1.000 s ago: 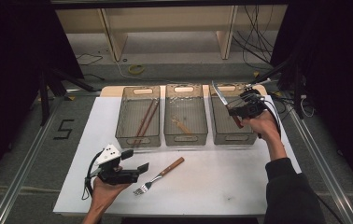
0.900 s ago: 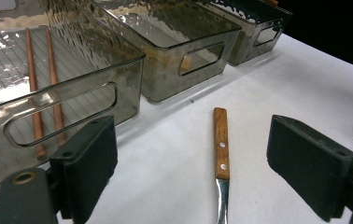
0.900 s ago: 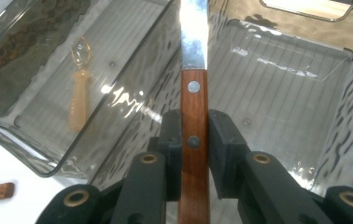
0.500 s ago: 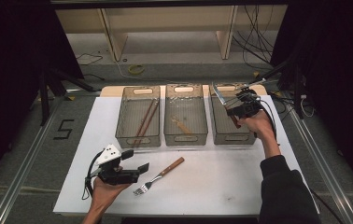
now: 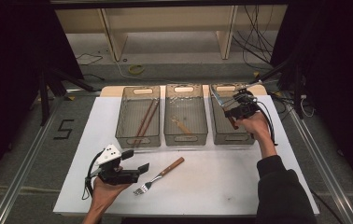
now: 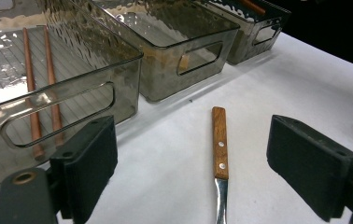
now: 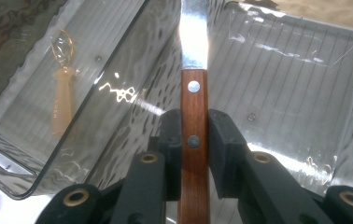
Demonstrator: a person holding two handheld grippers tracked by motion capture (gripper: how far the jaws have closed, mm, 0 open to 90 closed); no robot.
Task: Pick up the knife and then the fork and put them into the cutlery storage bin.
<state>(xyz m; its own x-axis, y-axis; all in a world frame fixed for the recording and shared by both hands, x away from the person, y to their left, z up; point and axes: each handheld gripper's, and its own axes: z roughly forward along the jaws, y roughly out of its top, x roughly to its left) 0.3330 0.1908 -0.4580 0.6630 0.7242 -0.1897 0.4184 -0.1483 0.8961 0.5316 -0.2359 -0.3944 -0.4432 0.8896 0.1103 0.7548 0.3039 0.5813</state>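
Right gripper view: my right gripper [image 7: 194, 140] is clamped on the wooden handle of a knife [image 7: 194, 60], blade pointing away from me, over the right-hand bin [image 7: 305, 70]. Pads meet the handle at the lower rivet; grip looks centred and square.

High view: same knife [image 5: 221, 99] sits tilted above the right bin's [image 5: 221, 135] far end, blade toward the left and up. It is not yet inside; I cannot tell how far the tip clears the rim. The middle bin [image 5: 186, 137] holds a pale utensil [image 5: 180, 124], the left bin [image 5: 137, 140] two chopsticks [image 5: 143, 122].

My left gripper [image 5: 135, 170] rests low on the white surface [image 5: 221, 186] with jaws wide, holding nothing. The fork [image 5: 159, 175] lies just beside it; in the left gripper view its handle [image 6: 219, 142] lies between the open pads, untouched.

Risks, as I judge them:
- Blade is long against the bin. Lowering at this tilt could catch the tip on the wall between the bins and shove the bin.
- Releasing from height would let the knife clatter, bounce, or end propped on the rim.
- Smooth handle held narrowly: a wrist roll may let it pivot in the pads.
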